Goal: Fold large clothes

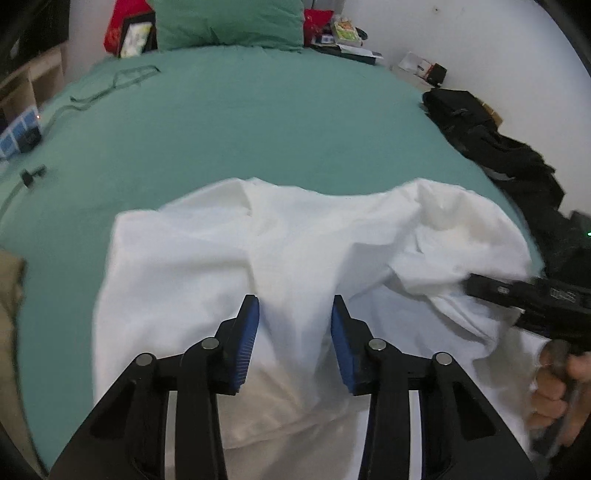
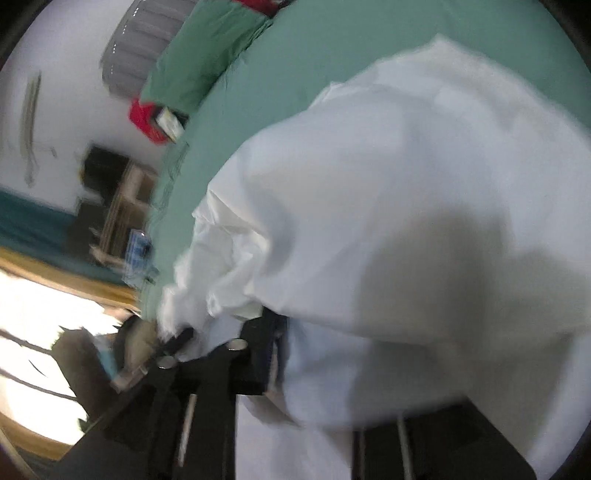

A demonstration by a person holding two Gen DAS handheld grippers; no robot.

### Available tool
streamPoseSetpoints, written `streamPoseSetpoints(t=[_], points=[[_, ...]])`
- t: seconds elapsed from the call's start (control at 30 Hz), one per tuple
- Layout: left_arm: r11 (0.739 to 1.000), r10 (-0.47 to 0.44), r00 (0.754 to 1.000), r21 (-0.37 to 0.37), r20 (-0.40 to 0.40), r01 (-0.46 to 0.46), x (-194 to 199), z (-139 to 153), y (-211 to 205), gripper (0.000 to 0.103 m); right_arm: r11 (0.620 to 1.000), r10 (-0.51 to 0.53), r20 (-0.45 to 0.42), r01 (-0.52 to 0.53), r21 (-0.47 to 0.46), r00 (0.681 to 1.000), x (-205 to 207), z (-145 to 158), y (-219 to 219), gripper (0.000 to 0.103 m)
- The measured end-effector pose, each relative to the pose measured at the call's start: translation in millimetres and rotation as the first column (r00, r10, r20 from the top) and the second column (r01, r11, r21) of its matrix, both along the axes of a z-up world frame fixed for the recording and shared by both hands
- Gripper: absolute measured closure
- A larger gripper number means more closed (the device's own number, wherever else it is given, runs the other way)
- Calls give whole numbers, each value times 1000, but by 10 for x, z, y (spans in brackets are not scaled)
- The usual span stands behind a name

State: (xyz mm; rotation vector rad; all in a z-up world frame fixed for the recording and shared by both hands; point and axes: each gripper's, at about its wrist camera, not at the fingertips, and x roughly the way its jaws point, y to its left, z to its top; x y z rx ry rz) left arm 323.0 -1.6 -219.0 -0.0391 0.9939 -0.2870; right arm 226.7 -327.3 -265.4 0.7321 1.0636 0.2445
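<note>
— Green-sheeted bed [image 1: 229,122] is carrying a rumpled white cotton garment [image 1: 280,243], lying crosswise along the near edge. Where are the claws standing?

— Left gripper [image 1: 295,325] is hovering with blue pads apart over the garment's middle, cloth below and ahead, nothing pinched. Right gripper [image 1: 476,286] is reaching in nearer the bunched right end; cloth is draping over it, so its hold cannot be told.

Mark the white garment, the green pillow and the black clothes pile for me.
white garment [image 1: 207,258]: left wrist view, flat left part of the cloth.
green pillow [image 1: 229,22]: left wrist view, middle of its front face.
black clothes pile [image 1: 513,155]: left wrist view, middle of the heap at the bed's right edge.
</note>
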Motion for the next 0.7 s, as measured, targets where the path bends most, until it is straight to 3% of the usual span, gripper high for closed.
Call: streamPoseSetpoints(t=[0.07,0.13,0.17,0.23,0.27,0.3,0.37,0.43,0.5,0.63,0.7], points=[[1000,9,1000,-3,-20,-9,3,10,58,62,983,36,-5,-37,-179,999,-124,172,-36,56],[1000,14,999,-10,-38,-15,-31,26,106,61,941,59,21,-49,-336,998,-243,372,-87,56],[1000,14,999,-5,-37,-14,-65,43,113,61,910,63,32,-44,-412,997,-258,459,-118,56],[1000,13,1000,12,-23,-13,-137,99,116,61,798,43,99,25,-602,994,-390,690,-131,56],[1000,14,1000,10,-19,-14,-159,134,124,61,760,52,146,56,-648,988,-395,797,-110,56],[1000,17,1000,0,-16,-17,-162,162,144,61,737,81,191,70,-672,978,-354,909,-42,56],[999,17,1000,-37,10,-17,-178,249,166,61,727,168,218,29,-686,961,-154,1005,157,56],[998,16,999,-62,49,-13,-181,333,167,55,752,281,190,-93,-653,941,153,898,391,56],[998,19,998,-68,63,-15,-152,358,146,50,760,323,148,-163,-629,935,397,756,567,56],[1000,23,1000,-17,0,-23,-53,170,155,50,748,327,3,-257,-611,945,572,359,668,56],[1000,19,999,-6,-49,-19,-20,26,181,50,733,338,26,-246,-634,941,467,389,692,50]])
